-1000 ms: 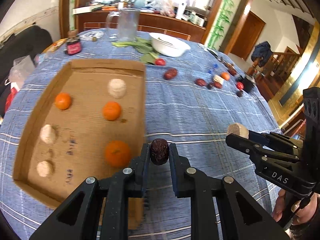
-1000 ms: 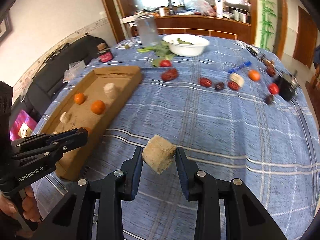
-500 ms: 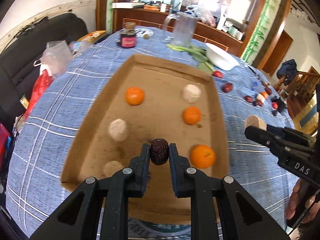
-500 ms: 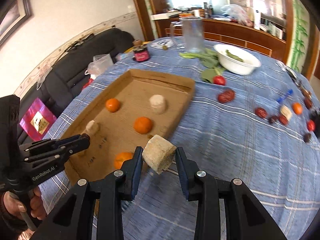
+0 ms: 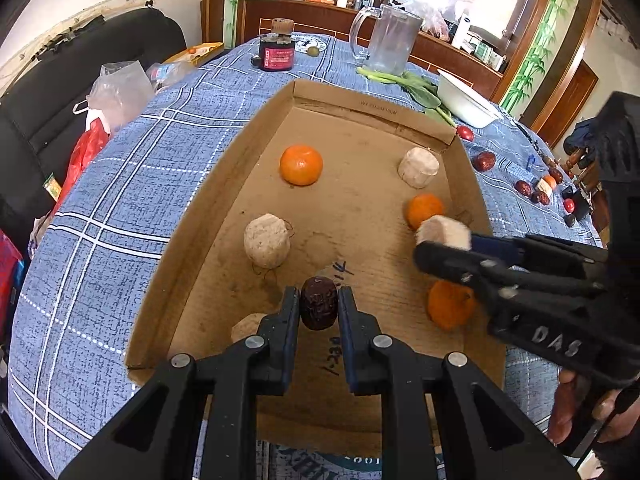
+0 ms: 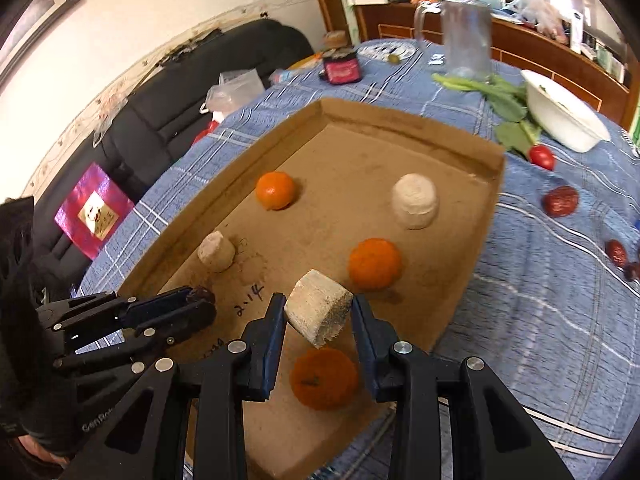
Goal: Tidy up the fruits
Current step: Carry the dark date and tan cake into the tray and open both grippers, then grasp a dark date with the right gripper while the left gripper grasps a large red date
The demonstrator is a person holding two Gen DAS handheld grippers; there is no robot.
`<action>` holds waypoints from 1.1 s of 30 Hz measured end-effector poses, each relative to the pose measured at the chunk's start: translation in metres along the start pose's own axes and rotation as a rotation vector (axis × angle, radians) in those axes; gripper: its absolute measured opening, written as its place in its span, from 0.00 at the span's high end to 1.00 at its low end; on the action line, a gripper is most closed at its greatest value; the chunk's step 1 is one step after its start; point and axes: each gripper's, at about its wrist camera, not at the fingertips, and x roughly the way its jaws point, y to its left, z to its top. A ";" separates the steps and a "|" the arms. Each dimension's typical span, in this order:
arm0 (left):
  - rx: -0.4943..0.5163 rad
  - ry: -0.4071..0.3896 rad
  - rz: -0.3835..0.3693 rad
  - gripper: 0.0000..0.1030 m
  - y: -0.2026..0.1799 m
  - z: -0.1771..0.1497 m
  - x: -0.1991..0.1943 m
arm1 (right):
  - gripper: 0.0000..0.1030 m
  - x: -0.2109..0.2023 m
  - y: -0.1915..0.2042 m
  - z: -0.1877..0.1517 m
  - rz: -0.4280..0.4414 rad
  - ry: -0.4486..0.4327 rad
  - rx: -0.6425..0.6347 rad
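A cardboard tray (image 5: 224, 184) (image 6: 484, 240) lies on the blue checked tablecloth. It holds three oranges (image 5: 301, 165) (image 6: 374, 264) and several pale lumps (image 5: 267, 241) (image 6: 414, 201). My left gripper (image 5: 318, 304) is shut on a dark red date (image 5: 318, 302) over the tray's near middle. My right gripper (image 6: 319, 312) is shut on a pale beige block (image 6: 319, 312) above the tray's near right part, over an orange (image 6: 324, 378). The right gripper also shows in the left wrist view (image 5: 444, 240).
Loose dates (image 6: 560, 201) (image 5: 484, 161) and cherry tomatoes (image 6: 542, 157) lie on the cloth right of the tray. A white bowl (image 6: 560, 116), greens, a glass jug (image 5: 390, 42) and a dark jar (image 5: 277, 53) stand beyond it. A black sofa is left.
Both grippers have moved left from over the bare cloth to over the tray, each still holding its item. The tray now fills both views.
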 end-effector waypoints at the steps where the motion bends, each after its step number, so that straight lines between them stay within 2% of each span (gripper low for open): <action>1: 0.003 0.002 0.002 0.82 0.000 0.000 0.002 | 0.64 0.004 0.002 0.000 -0.001 0.008 -0.007; 16: 0.046 0.012 0.025 0.82 -0.009 -0.003 0.015 | 0.64 0.020 -0.001 0.001 -0.054 0.036 -0.049; 18: 0.047 0.013 0.023 0.79 -0.010 -0.004 0.014 | 0.64 0.019 -0.002 0.001 -0.055 0.041 -0.050; 20: 0.045 0.013 0.018 0.70 -0.011 -0.005 0.013 | 0.64 0.018 -0.002 0.001 -0.055 0.041 -0.048; 25: 0.052 0.008 0.041 0.64 -0.014 -0.011 0.008 | 0.64 0.009 -0.004 -0.002 -0.065 0.034 -0.035; 33: 0.047 -0.033 0.076 0.52 -0.021 -0.017 -0.009 | 0.63 -0.032 -0.010 -0.013 -0.076 -0.023 -0.010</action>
